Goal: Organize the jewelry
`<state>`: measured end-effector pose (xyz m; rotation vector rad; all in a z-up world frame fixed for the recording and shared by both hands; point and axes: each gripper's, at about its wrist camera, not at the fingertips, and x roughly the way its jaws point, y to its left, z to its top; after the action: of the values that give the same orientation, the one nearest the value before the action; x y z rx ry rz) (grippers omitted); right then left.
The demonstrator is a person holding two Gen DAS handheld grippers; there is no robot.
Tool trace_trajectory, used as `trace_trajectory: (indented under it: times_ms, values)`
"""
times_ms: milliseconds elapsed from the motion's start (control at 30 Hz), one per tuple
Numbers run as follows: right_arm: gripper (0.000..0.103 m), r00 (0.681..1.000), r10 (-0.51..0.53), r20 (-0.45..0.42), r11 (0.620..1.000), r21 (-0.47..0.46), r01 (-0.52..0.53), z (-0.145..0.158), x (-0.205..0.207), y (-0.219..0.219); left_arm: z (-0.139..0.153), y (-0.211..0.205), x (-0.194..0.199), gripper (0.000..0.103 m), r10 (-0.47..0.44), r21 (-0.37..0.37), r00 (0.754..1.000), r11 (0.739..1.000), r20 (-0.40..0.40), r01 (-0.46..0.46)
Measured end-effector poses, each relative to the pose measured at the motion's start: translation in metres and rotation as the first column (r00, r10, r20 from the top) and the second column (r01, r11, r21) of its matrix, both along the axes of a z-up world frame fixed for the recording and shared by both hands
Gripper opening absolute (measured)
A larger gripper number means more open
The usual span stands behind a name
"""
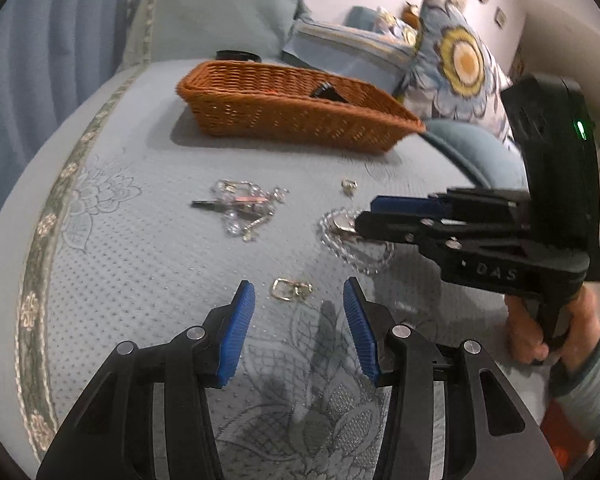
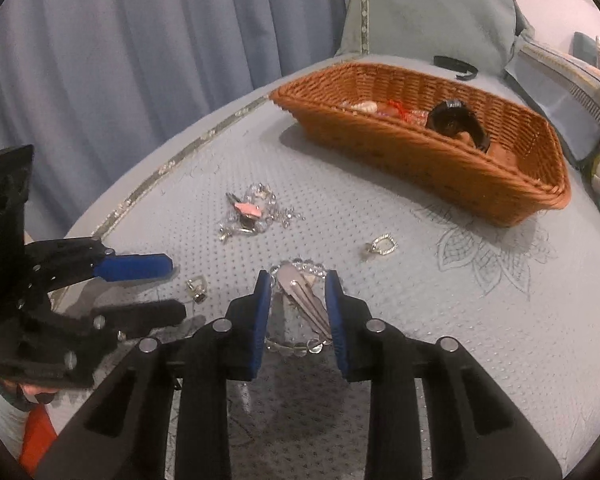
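Note:
Jewelry lies on a pale blue bedspread [image 1: 148, 264]. My left gripper [image 1: 299, 292] is open just above the cloth, with a small gold clasp [image 1: 291, 289] between its fingertips. My right gripper [image 2: 299, 280] is open, its blue pads on either side of a silver hair clip [image 2: 302, 300] lying on a clear bead bracelet [image 2: 300, 266]. The bracelet also shows in the left wrist view [image 1: 342, 236] under the right gripper [image 1: 366, 212]. A tangled pile of crystal pieces [image 1: 244, 204] lies further back, and a small ring-shaped charm [image 2: 384, 245] lies to the right. A brown wicker basket [image 2: 512, 184] holds several items.
A black strap [image 2: 456, 63] lies behind the basket. Blue curtains [image 2: 140, 60] hang at the left. A teal headboard cushion [image 1: 220, 16] and a floral pillow [image 1: 460, 60] stand at the back. The bedspread's embroidered border [image 1: 40, 248] marks the bed's left edge.

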<state>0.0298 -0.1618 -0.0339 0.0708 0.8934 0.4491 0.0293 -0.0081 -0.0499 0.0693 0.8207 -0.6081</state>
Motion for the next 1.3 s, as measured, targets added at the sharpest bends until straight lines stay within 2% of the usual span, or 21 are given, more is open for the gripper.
trace_trajectory:
  times_ms: [100,233,733,800,967,1133,1233,1300]
  values:
    - [0.025,1.0,0.002,-0.026,1.0,0.012,-0.002,-0.005,0.005,-0.003,-0.003,-0.004,0.0,0.045,0.001,0.033,1.0,0.999,0.01,-0.001]
    - [0.025,0.999,0.002,-0.041,1.0,0.003,-0.002,-0.008,0.007,-0.001,-0.005,-0.007,0.001,0.045,0.005,0.037,1.0,0.999,0.016,-0.005]
    - [0.025,0.998,0.037,-0.051,0.999,-0.037,-0.039,-0.009,0.002,0.009,-0.003,0.004,0.003,0.04,0.045,0.126,0.999,0.991,0.025,-0.048]
    - [0.025,0.998,0.036,-0.05,0.998,-0.042,-0.039,-0.01,0.002,0.01,-0.002,0.01,0.005,0.04,0.054,0.118,0.998,0.992,0.015,-0.055]
    - [0.025,0.999,0.035,-0.042,0.998,-0.06,-0.037,-0.01,0.002,0.012,0.0,0.011,0.004,0.038,-0.006,0.005,0.998,1.0,-0.056,0.006]
    - [0.025,0.999,0.029,-0.035,0.997,-0.075,-0.032,-0.011,0.002,0.016,-0.004,-0.007,0.003,0.038,0.005,0.025,0.999,1.0,-0.033,-0.004]
    - [0.022,0.999,0.023,-0.031,0.996,-0.085,-0.025,-0.011,0.002,0.017,-0.007,-0.016,0.006,0.028,0.023,0.058,1.0,0.998,-0.002,-0.022]
    - [0.018,0.999,0.017,-0.031,0.996,-0.087,-0.02,-0.012,0.003,0.017,-0.009,-0.018,0.008,0.017,0.03,0.075,0.999,0.997,0.015,-0.031]
